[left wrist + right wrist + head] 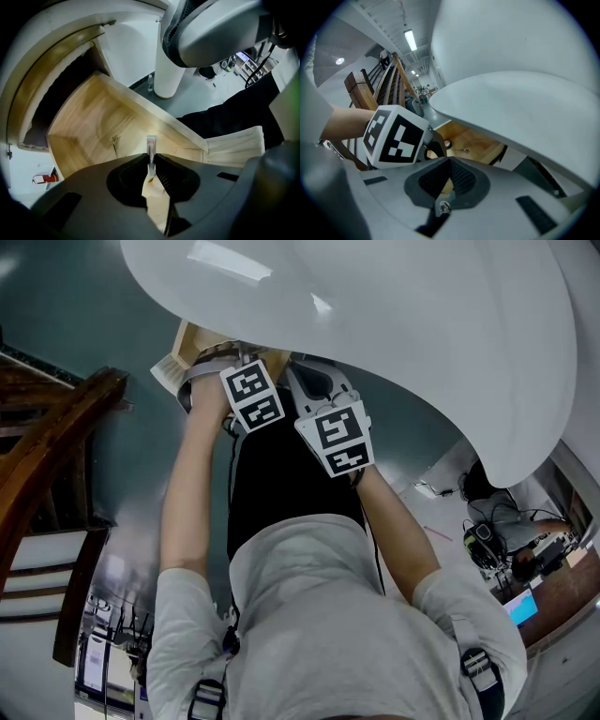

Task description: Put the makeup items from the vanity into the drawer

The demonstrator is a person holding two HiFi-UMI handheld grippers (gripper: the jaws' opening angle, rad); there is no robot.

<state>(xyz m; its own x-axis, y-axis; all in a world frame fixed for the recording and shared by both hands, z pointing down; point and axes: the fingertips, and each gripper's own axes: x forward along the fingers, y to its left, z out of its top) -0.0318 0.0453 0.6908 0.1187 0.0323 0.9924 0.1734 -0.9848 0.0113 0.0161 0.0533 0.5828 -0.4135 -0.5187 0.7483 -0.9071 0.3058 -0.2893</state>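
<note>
White vanity top [375, 334] overhangs open wooden drawer [89, 126].

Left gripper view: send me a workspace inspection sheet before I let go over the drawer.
Surface: white glossy vanity top, overhanging the open pale wooden drawer.
Job's things: small white tube with red print, held over the drawer.
Clutter: one small thin item on the drawer floor, too small to identify.
Grippers: left claw shut on the tube; right claw shut, empty.
Cables: black cables on the floor at the head view's right.
Surroundings: dark wooden stair rail; grey floor.
</note>
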